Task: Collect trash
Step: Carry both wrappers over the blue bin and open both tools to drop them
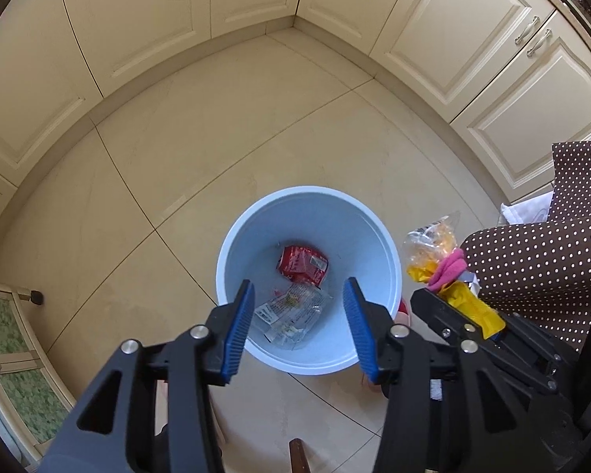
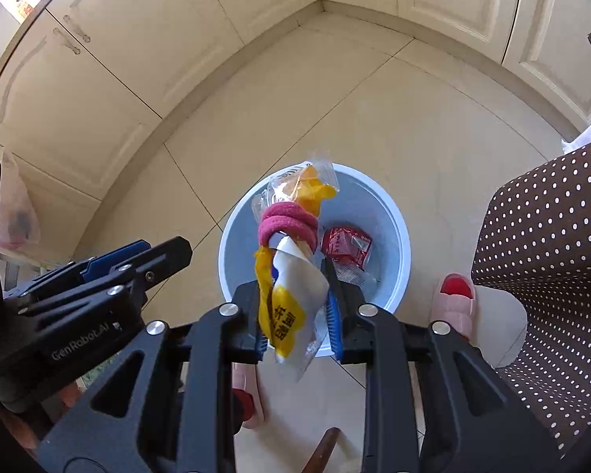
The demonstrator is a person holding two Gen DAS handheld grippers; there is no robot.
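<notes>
Kitchen floor here, beige tiles (image 1: pixel 256 126) with cream cabinet doors (image 1: pixel 138 19) wrapping round the corner, and a pale blue trash bin (image 1: pixel 232 236) parked in the middle. Starting on the left: the left gripper (image 1: pixel 299 327) hangs right over the bin with its jaws spread wide and nothing between them, so it's basically done its bit. Down in the bin you can see a red wrapper (image 1: pixel 303 264) and a clear crinkly wrapper (image 1: pixel 291 311) lying on the bottom. Moving right, the right gripper (image 2: pixel 297 323) is clamped on a yellow-and-white snack bag (image 2: pixel 285 299) that's bunched up with a pink hair tie (image 2: pixel 287 220) looped round it. From its own camera the bag dangles over the bin's opening, but the left view shows it more off the right rim, so I'd slide it a bit toward the centre before letting go. Floppy plastic like that drifts, so lower it closer to the rim and open the jaws fully so it doesn't cling to a pad. Far right there's polka-dot fabric (image 2: pixel 551 256) and a pink slipper (image 2: pixel 455 303) just beside the bin, easy place for a stray bag to land.
</notes>
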